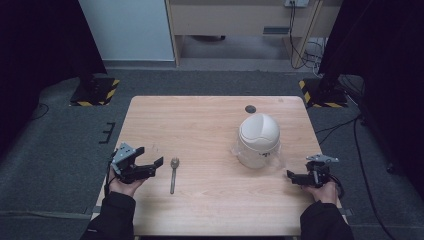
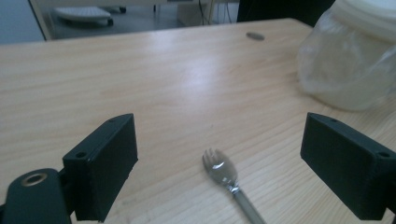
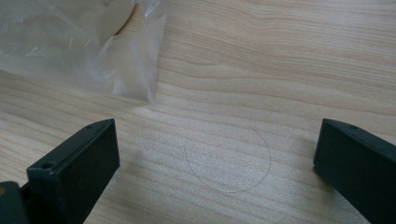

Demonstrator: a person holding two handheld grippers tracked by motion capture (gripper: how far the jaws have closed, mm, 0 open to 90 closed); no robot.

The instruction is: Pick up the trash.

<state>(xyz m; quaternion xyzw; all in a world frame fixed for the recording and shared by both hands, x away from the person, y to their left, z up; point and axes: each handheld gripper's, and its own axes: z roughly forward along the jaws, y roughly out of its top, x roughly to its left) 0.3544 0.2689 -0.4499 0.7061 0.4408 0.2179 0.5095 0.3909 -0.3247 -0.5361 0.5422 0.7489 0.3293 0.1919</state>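
Spanning most of the high view: wooden table (image 1: 200, 120), light grain, with a small dark round spot (image 1: 250, 109) near its far edge. Standing right of centre on it: white domed container (image 1: 258, 140), wrapped in clear plastic film (image 3: 70, 51) that spreads onto the wood around its base. Resting at the near left corner, held in a hand: left gripper (image 1: 149, 159), jaws spread wide, gripping nothing, pointed toward the middle of the table. Held at the near right edge: right gripper (image 1: 292, 176), jaws likewise wide apart and empty, aimed at the container's side, close to the film's edge but apart from it. Lying flat just right of the left gripper: 1 metal spork (image 1: 173, 174), tined head away from the person, handle toward the near edge; framed between the 2 black jaws in the left gripper view, untouched. Marked faintly on the wood between the right jaws: thin circle outline (image 3: 227, 161).
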